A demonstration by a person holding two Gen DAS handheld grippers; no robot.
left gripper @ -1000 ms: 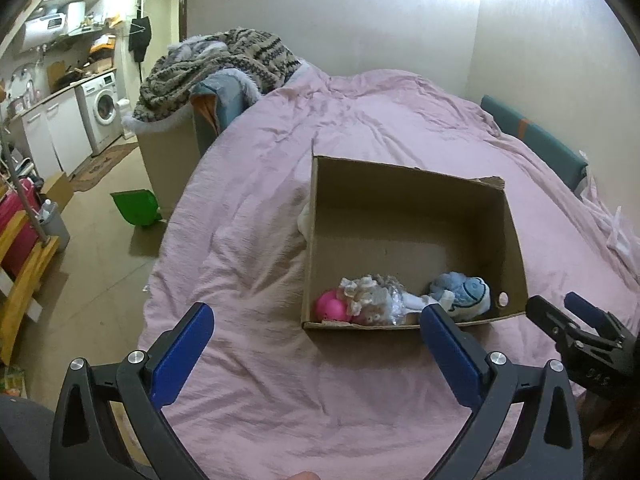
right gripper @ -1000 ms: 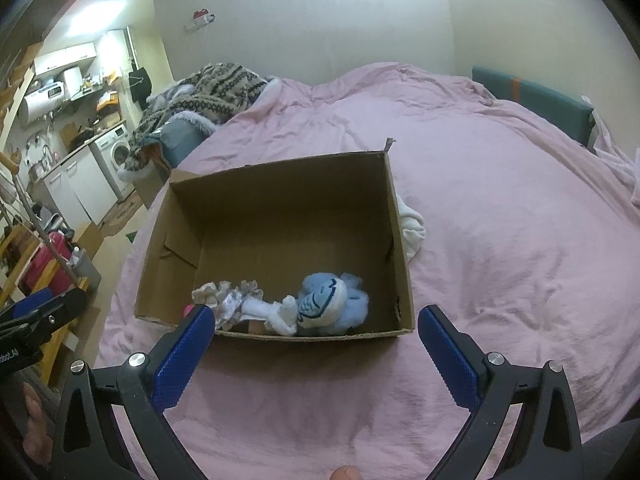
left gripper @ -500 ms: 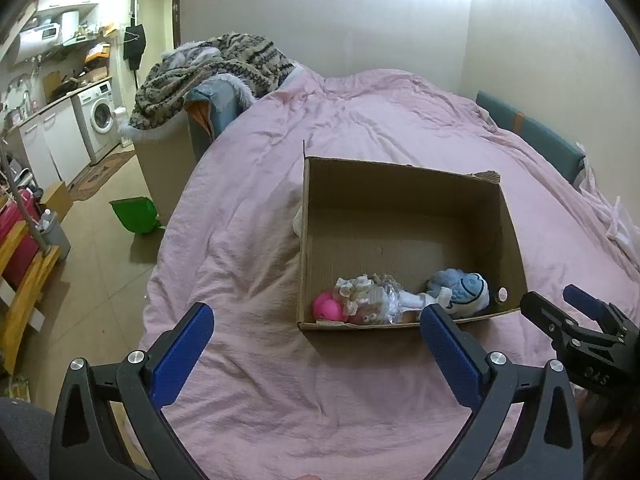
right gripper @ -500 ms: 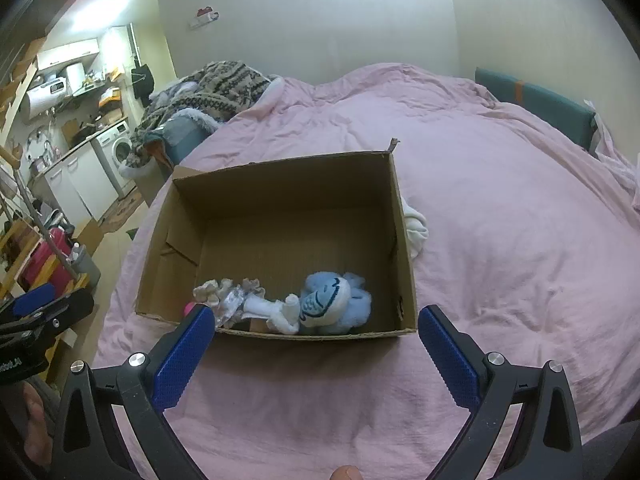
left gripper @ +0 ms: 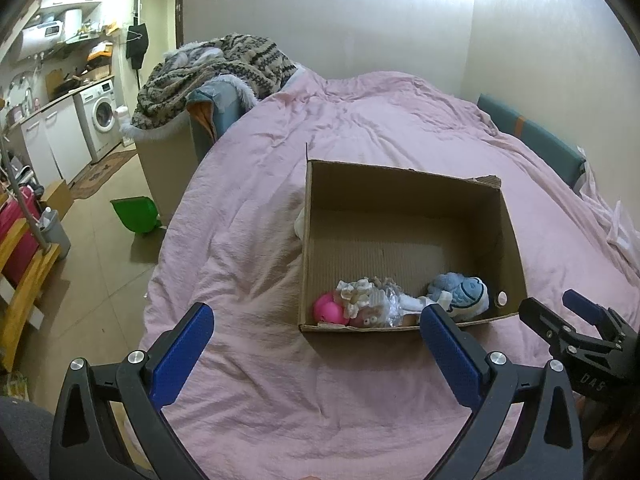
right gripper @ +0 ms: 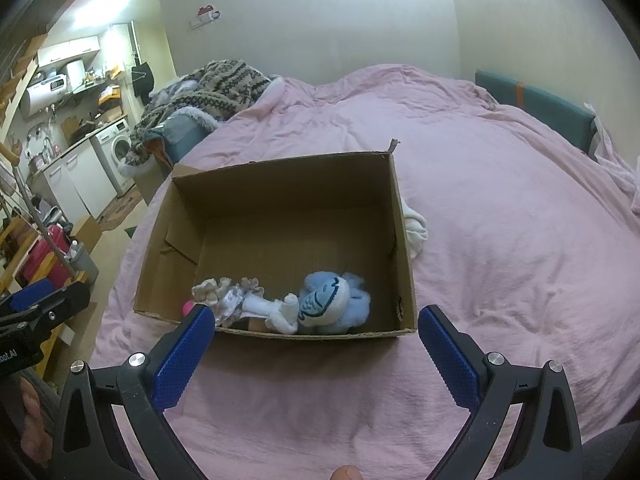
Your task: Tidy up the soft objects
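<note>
An open cardboard box (left gripper: pixel 404 184) (right gripper: pixel 280 168) sits on the pink bed. Along its near wall lie a blue plush fish (left gripper: pixel 466 294) (right gripper: pixel 328 306), a frilly doll (left gripper: pixel 370 300) (right gripper: pixel 228 294) and a pink ball (left gripper: pixel 328 308) (right gripper: pixel 187 306). A white soft item (left gripper: pixel 300 222) (right gripper: pixel 414 228) pokes out from behind the box, on the bedcover. My left gripper (left gripper: pixel 316 340) hangs open above the bedcover, short of the box's near left corner. My right gripper (right gripper: pixel 312 338) is open too, level with the box's near wall. Neither holds anything.
The pink bedcover (left gripper: pixel 260 200) (right gripper: pixel 500 220) spreads wide around the box. A knitted blanket pile (left gripper: pixel 216 68) sits at the bed's far left corner. Left of the bed are a floor with a green dustpan (left gripper: pixel 134 212), a washing machine (left gripper: pixel 100 120) and kitchen cabinets.
Both grippers have drifted slightly back and up from the box, so it sits a little farther off in both views. Their jaws stay wide apart. The toys in the box have not moved.
</note>
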